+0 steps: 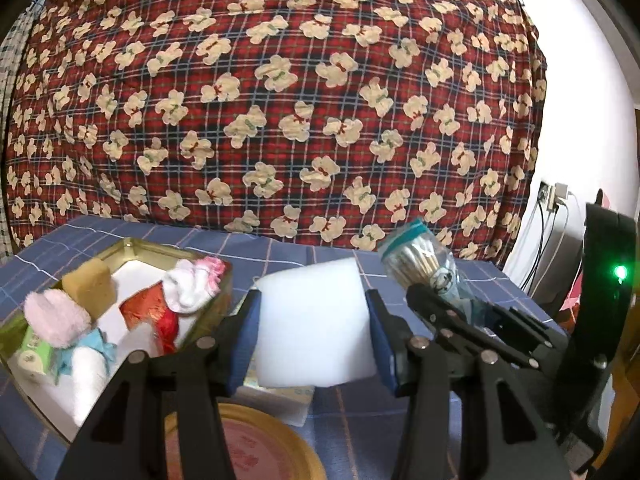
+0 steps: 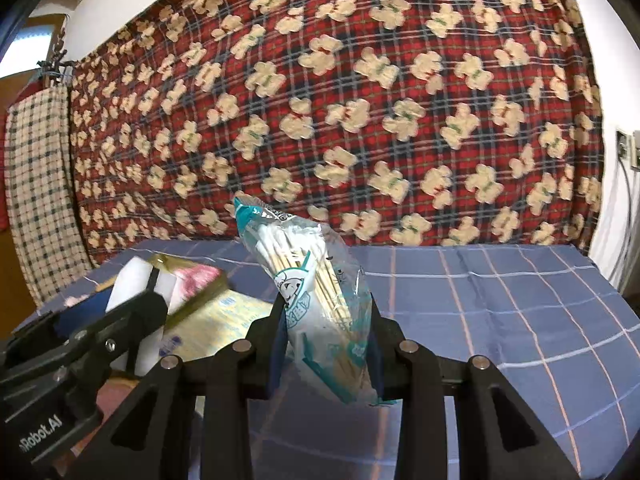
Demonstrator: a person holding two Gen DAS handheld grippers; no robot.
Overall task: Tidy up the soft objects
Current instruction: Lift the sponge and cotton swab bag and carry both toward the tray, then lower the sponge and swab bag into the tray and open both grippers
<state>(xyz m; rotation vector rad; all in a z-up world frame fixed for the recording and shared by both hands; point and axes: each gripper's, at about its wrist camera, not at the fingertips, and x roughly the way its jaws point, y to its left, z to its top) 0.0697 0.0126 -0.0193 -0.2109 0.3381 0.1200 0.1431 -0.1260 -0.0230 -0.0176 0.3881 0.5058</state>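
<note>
A white foam block [image 1: 316, 324] sat clamped between the jaws of the left gripper [image 1: 314, 334], lifted clear of the blue checked worktop [image 1: 400, 432]. Just to its right, a clear bag of cotton swabs [image 2: 320, 300] stood nearly upright, squeezed between the jaws of the right gripper [image 2: 326, 344], its teal top leaning left. The two grippers hung close side by side, each visible in the other's view.

Left of the foam block lay a gold-rimmed tin box [image 1: 132, 245], open and partly filled: a tan sponge [image 1: 90, 284] and a pink fluffy item [image 1: 56, 316] at its near left, a white and pink sock [image 1: 192, 284] toward its far right, and a red shiny piece [image 1: 148, 312] between them. A round gold-edged lid [image 1: 248, 444] rested on the worktop below the left gripper. Behind everything hung a red plaid cloth printed with cream bears [image 1: 280, 100].
</note>
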